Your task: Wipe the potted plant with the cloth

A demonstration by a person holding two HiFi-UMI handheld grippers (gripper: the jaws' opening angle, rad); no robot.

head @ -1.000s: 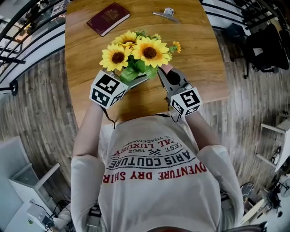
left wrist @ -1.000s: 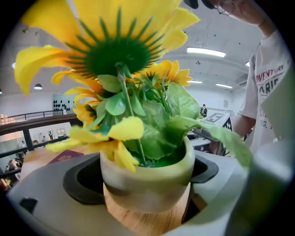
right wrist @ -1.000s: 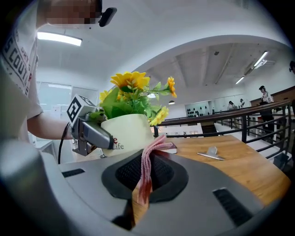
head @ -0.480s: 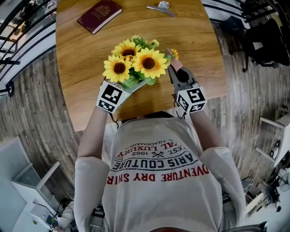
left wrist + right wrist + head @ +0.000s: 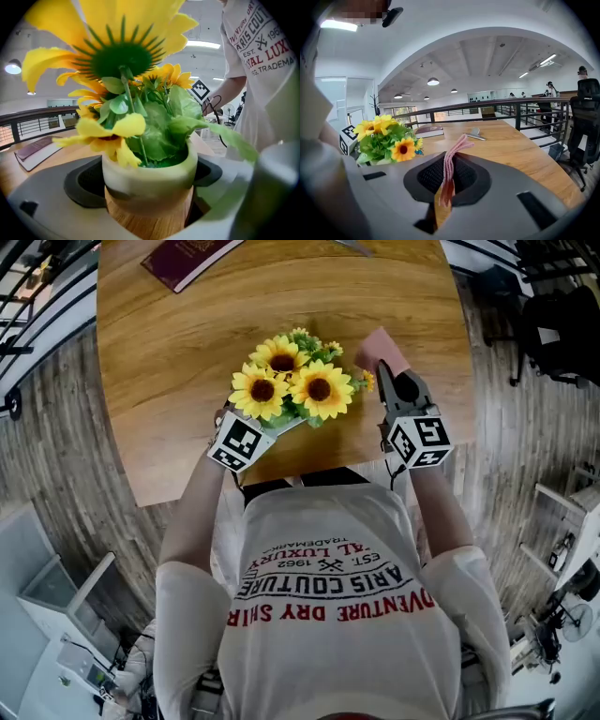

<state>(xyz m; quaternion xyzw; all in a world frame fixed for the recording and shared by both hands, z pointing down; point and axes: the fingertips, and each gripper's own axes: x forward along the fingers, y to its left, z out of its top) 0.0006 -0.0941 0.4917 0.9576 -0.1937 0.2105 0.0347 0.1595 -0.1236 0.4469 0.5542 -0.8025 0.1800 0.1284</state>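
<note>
The potted plant (image 5: 295,382) has yellow sunflowers and green leaves and stands near the front of the wooden table (image 5: 169,362). My left gripper (image 5: 277,420) is shut on its pot (image 5: 149,174), a pale rim over a wood-toned base, one jaw on each side. To the plant's right, my right gripper (image 5: 386,381) is shut on a pink cloth (image 5: 379,347), which stands up folded between the jaws (image 5: 449,168). In the right gripper view the cloth is apart from the flowers (image 5: 386,137), which sit to its left.
A dark red booklet (image 5: 183,254) lies at the table's far left, also the booklet (image 5: 429,131) beyond the plant. A metal clip (image 5: 475,135) lies further back. Black railings (image 5: 520,112) run along the table's far and right sides. My torso is against the near edge.
My right gripper has moved forward and to the right of the flowers, so the pink cloth now shows beside them. The left gripper still grips the pot. The head camera has shifted.
</note>
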